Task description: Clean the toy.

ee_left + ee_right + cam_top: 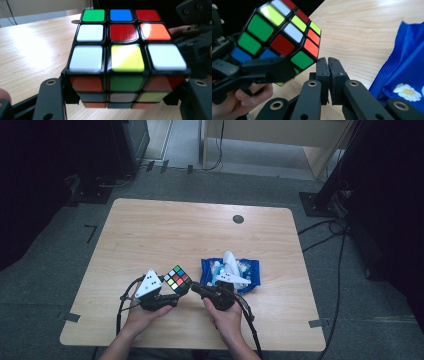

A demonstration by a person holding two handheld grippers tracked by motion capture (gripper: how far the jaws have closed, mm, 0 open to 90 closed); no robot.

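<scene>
Wide first: a pale wooden table [150, 230] with rounded corners carries the whole scene, a small dark round grommet [238, 219] set near its far edge. On the right half lies a crinkled blue plastic snack packet [250, 270] printed with white flowers, and on top of it rests a small white plastic toy aeroplane [231, 270].

Down at the near edge, the action. The left gripper [125, 100] has its black jaws clamped on a scrambled, black-framed puzzle cube with coloured stickers [178, 279], gripping its lower layer from both sides and holding it up off the wood, tilted on a corner. From that gripper's own camera the top face reads green, blue, red across the far row and a yellow sticker at the near middle.

The right gripper [328, 62] sits just beside the cube's lower right corner, and its jaws are pressed flat together with nothing between them. They touch no sticker that I can make out.

So my read: one tool steadies the cube, the other is lining up to work a layer. Closed like that, the right gripper can nudge a face but cannot grasp it. The next move likely calls for spreading those jaws around the right-hand layer, or pushing against its edge, while the left grip keeps firm so the cube doesn't slip or twist out.
</scene>
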